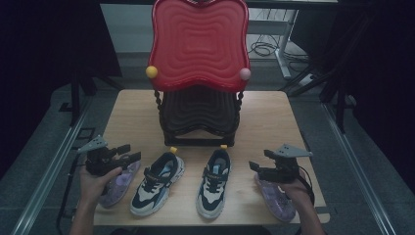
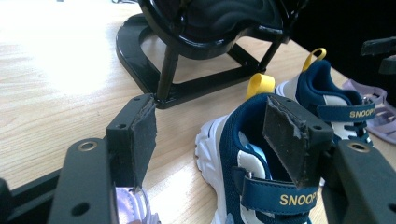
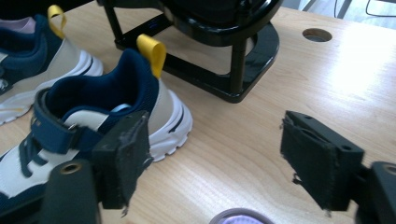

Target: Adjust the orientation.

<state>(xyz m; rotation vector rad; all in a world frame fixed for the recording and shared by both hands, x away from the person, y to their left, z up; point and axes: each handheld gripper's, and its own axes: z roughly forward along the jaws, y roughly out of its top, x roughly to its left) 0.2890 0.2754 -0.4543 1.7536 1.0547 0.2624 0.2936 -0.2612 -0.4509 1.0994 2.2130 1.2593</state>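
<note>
High view, left gripper [image 1: 132, 151]: I hold it at the table's left edge; jaws spread, nothing between them
Left gripper view, pads [image 2: 144, 135]: wide apart over bare wood; one pad stands in front of the left sneaker's heel, not pressing it
Right gripper [image 1: 257, 164]: mine too, at the table's right side; jaws spread and empty
Left sneaker [image 1: 157, 182]: just beside my left gripper, toward the table's middle; long axis runs from its heel near the rack to its toe near me, slightly slanted
Right sneaker [image 1: 214, 182]: between the left sneaker and my right gripper; same heel-away lie
Purple sandals [image 1: 120, 183]: one under each hand
Shoe rack [image 1: 198, 115]: beyond both heels; black tier free
Nearer hand: each gripper to its own sneaker, I judge
</note>
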